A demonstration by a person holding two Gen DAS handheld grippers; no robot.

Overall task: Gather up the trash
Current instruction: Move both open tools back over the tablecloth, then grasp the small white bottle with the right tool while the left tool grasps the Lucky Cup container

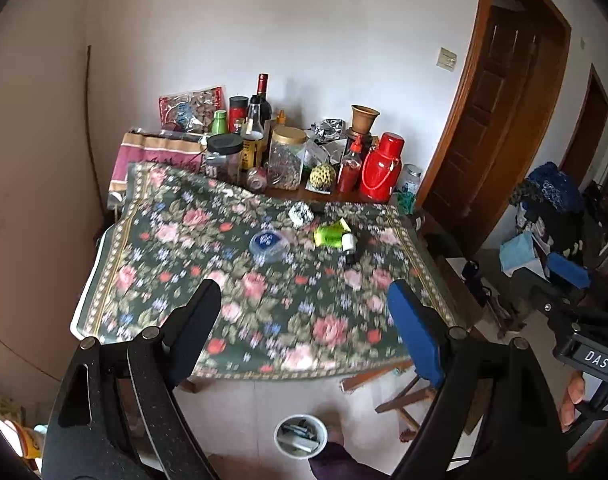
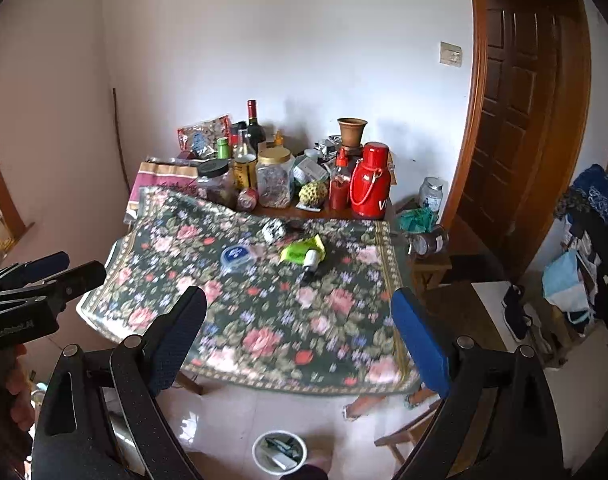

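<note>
Black linkage arms fill the bottom of each wrist view, ending in fingers spread wide with nothing between them: both the left gripper (image 1: 304, 320) and the right gripper (image 2: 299, 328) are released and empty. Each tilts downward over the near edge of a table covered by a floral cloth (image 1: 191, 280). The right gripper's body also shows at the right edge of the left view, with fingertips of the person's hand wrapped round its handle; the left gripper likewise shows at the left edge of the right view.

Below and between the fingers, on the pale floor, stands a small white bin (image 1: 300, 437) with scraps already in it. Beyond the fingertips, on the cloth, lie the remaining bits of trash: a round blue-lidded container (image 1: 269, 245) ahead of the left finger, a green tube (image 1: 332, 235) with a white cap further right, and a crumpled black-and-white wad (image 1: 301, 215) behind them. Well past these, against the wall, crowd jars, bottles and a red thermos (image 1: 381, 168).
</note>
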